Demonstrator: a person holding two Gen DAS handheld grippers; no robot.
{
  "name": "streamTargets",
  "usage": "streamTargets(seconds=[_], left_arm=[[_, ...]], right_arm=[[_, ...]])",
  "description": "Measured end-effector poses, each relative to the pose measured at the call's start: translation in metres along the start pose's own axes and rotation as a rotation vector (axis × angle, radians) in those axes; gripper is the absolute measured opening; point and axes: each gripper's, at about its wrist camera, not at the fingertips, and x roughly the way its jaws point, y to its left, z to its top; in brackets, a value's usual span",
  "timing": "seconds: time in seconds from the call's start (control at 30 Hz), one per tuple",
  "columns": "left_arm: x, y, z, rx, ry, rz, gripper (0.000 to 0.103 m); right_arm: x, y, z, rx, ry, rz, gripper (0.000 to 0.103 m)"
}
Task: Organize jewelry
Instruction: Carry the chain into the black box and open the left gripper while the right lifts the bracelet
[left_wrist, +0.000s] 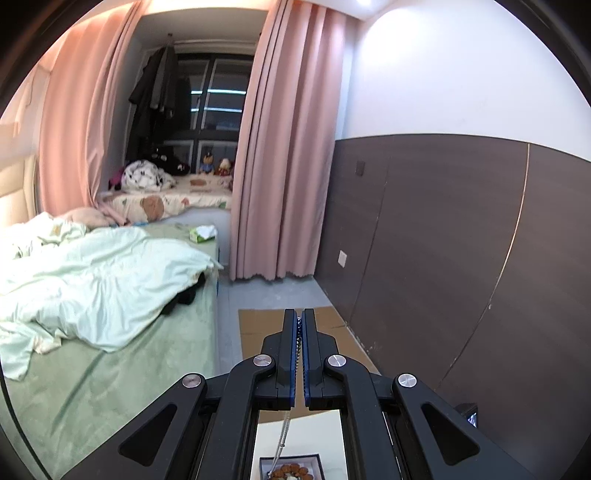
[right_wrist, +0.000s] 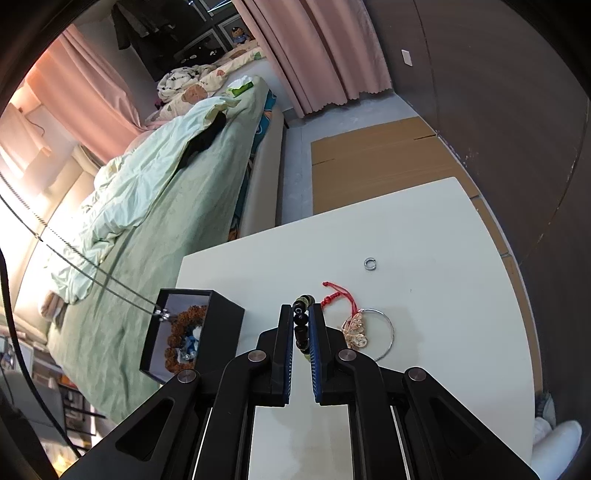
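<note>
My left gripper (left_wrist: 299, 314) is shut on a silver chain necklace (left_wrist: 284, 428), which hangs down toward a black jewelry box (left_wrist: 317, 459) below. In the right wrist view the same chain (right_wrist: 92, 275) slants in from the upper left, and its clasp end dangles just over the open black box (right_wrist: 221, 314). A brown bead bracelet (right_wrist: 177, 332) lies inside that box. My right gripper (right_wrist: 298, 308) is shut on a dark bead bracelet (right_wrist: 300, 325) just above the white table (right_wrist: 424, 240).
On the table right of my right gripper lie a red cord bracelet (right_wrist: 334, 295), a silver bangle with a gold charm (right_wrist: 389, 328) and a small silver ring (right_wrist: 369, 263). A bed (right_wrist: 166, 192) lies left of the table, with cardboard (right_wrist: 376, 155) on the floor beyond.
</note>
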Motion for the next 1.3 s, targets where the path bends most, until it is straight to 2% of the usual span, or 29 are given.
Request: streamTargets(seconds=[0.17,0.53,0.77,0.87,0.97,1.1,1.3], left_arm=[[0.015,0.009,-0.018,-0.022,0.038,-0.006,0.002],[0.056,0.028,-0.091,-0.153,0.169,-0.04,0.002],[0.08,0.033,-0.132,-0.186,0.231,-0.004,0.002],[0.096,0.037,-0.151,-0.2,0.267,-0.001,0.002],[0.11,0.043,-0.167,-0.245,0.325,-0.029,0.002],[0.121,0.049,-0.181,-0.286,0.375,-0.039,0.002],[0.134,0.05,-0.191,-0.288,0.461,-0.04,0.002]], right_arm=[[0.0,-0.001,0.001,0.005,-0.001,-0.002,0.01],[0.001,-0.001,0.001,0.006,-0.002,-0.005,0.01],[0.0,0.002,0.001,0.012,-0.011,0.006,0.01],[0.0,0.006,0.0,0.005,-0.017,0.007,0.01],[0.0,0.011,-0.002,-0.001,-0.026,0.014,0.01],[-0.004,0.017,0.0,0.002,-0.059,0.053,0.01],[-0.003,0.035,0.004,0.013,-0.095,0.148,0.01]])
